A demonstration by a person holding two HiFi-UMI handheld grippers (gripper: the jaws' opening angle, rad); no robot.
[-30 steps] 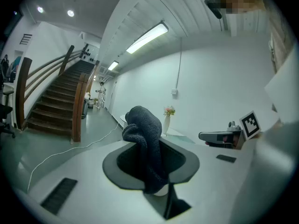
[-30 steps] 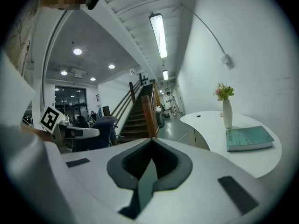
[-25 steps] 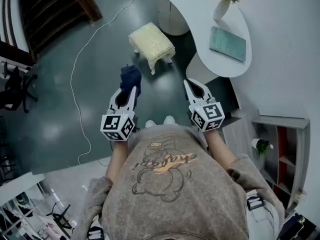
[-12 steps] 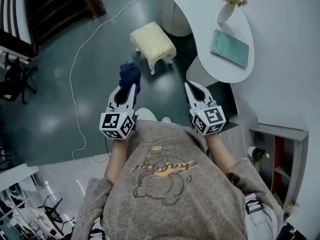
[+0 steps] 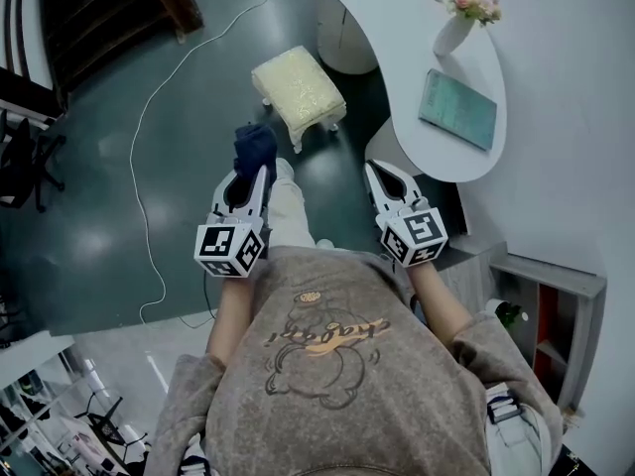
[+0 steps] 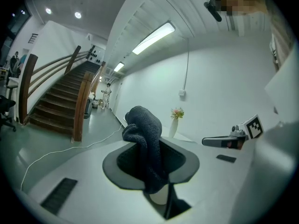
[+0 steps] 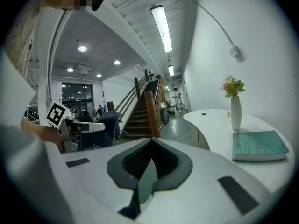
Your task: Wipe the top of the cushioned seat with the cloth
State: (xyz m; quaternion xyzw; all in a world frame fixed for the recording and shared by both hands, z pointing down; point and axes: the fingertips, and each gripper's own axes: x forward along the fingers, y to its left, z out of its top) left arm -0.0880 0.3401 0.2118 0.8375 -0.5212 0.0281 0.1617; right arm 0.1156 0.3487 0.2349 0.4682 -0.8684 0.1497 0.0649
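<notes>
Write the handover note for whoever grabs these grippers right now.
Left gripper: shut on the dark blue knitted cloth, held in the air.
Right gripper: shut, empty.
Cream cushioned seat with white legs stands on the dark floor ahead, beside the white curved desk, apart from both grippers.
Done: cloth is in hand.
Left: walk up and wipe the seat's top.

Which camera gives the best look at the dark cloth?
Left gripper view: the cloth sits close up, pinched in the left tool. The head view shows it small at that tool's tip; the right gripper view, a distant blue bunch.
</notes>
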